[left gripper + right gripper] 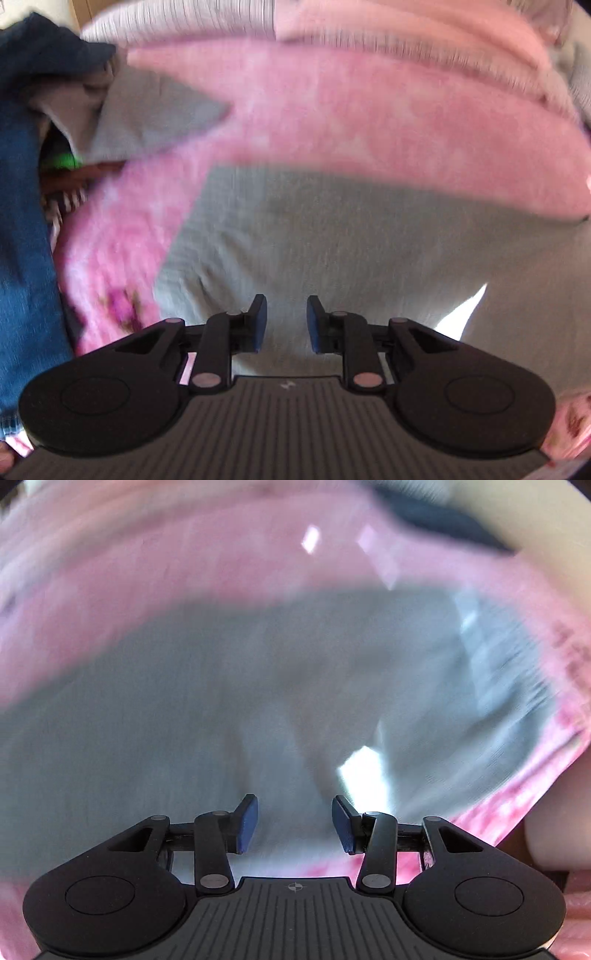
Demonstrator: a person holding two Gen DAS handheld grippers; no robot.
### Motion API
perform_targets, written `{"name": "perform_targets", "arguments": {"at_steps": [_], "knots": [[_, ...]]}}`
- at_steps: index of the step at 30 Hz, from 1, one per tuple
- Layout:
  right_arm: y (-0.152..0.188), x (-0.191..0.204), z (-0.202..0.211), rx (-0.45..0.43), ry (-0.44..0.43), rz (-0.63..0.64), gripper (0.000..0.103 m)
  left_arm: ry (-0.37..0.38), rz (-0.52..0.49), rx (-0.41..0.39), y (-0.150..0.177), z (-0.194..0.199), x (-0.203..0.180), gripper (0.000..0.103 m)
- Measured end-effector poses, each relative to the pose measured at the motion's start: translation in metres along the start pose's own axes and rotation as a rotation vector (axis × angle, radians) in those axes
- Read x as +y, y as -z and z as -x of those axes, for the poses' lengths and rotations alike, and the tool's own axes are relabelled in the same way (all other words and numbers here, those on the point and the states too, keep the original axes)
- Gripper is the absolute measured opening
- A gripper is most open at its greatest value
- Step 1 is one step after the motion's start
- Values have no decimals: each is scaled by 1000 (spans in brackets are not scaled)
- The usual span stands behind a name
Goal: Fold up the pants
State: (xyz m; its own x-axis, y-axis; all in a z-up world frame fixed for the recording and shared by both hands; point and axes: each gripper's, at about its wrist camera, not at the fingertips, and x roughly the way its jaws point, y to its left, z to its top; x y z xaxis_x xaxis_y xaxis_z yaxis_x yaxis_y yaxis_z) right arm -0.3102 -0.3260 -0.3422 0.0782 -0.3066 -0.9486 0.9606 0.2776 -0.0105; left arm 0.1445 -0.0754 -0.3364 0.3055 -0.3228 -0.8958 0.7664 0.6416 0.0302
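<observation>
Grey pants (332,243) lie spread on a pink blanket (332,110) and fill the lower middle of the left wrist view. My left gripper (287,323) hovers over them, open, with nothing between its blue pads. In the right wrist view the same grey pants (221,701) appear blurred by motion, with a bright patch of sunlight on them. My right gripper (294,823) is open above the cloth, its fingers wide apart and holding nothing.
A pile of other clothes sits at the left: dark blue fabric (40,48), denim (22,236) and a grey garment (147,110). A pink blanket (184,565) surrounds the pants. A striped pale cover (177,18) lies beyond it.
</observation>
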Motion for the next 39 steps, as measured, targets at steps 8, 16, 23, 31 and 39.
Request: {"name": "perform_targets", "arguments": {"at_steps": [8,16,23,31,39], "knots": [[-6,22,46,-8,-28,102,45,34,12,161,-1,28,-36,20],[11,17,132,15,-107,99,50,106,-99,105,-5,125,-98,31],[43,-6,215,-42,-138,149,53,110,-109,40,22,211,-131,39],[78,-35,284,-124,-184,168,53,118,-132,-37,69,294,-160,43],[99,-45,318,-163,-194,179,54,106,-136,-80,100,342,-164,46]]}}
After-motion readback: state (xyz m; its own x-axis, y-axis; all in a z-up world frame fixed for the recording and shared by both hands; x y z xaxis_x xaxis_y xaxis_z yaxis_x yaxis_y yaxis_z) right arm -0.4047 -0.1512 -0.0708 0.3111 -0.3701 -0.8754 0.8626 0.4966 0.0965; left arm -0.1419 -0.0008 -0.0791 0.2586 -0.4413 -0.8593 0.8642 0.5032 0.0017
